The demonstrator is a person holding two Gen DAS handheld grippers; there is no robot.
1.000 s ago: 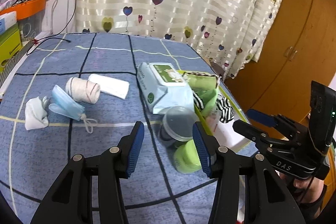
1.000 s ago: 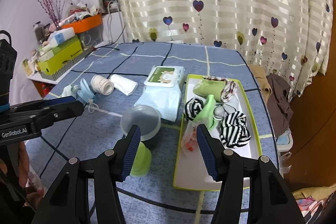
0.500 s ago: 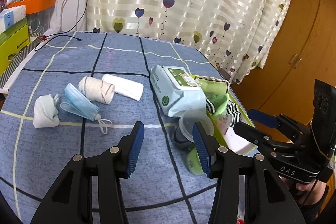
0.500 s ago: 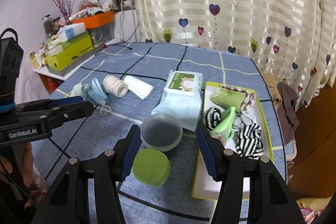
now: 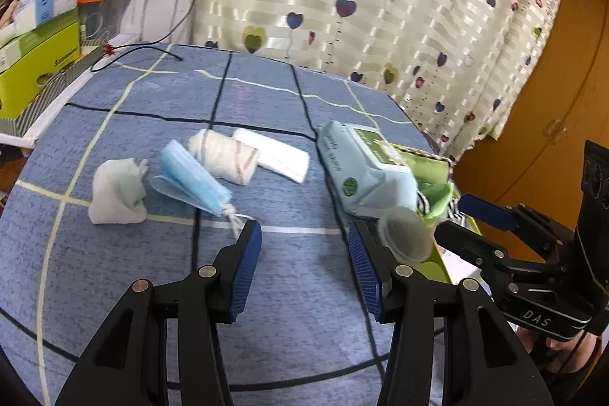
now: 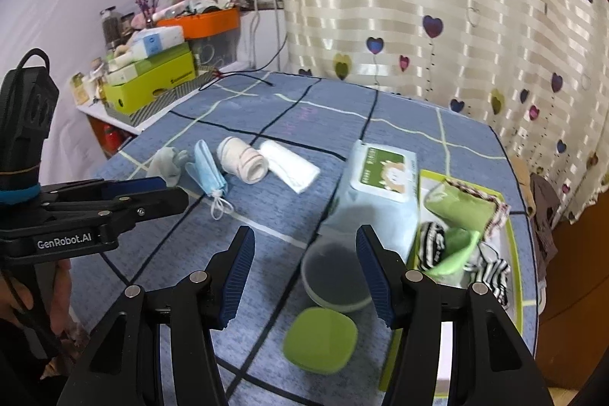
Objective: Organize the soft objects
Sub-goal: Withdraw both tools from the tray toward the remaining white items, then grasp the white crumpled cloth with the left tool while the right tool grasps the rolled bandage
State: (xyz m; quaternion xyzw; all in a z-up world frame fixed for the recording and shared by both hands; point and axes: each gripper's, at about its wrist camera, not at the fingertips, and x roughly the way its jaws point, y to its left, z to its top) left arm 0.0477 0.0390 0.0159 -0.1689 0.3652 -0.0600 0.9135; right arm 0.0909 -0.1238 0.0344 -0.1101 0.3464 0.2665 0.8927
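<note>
Both jaws are wide open and hold nothing. Socks already sit in the green tray [image 6: 510, 246]; the blue mask [image 5: 194, 183] waits on the tabletop [image 5: 289, 276], maybe next.

Room bright and even; daylight glows through the heart-print curtain [image 5: 380, 6], which looks washed out. Shadows soft, faint under my wet-wipes pack [image 6: 375, 185]. Strong fisheye bending: tablecloth [image 5: 297, 177] grid lines curve, black vignette in the corners. Slight motion blur everywhere; the clear cup [image 5: 405, 234] and green lid [image 6: 320, 339] smear most.
</note>
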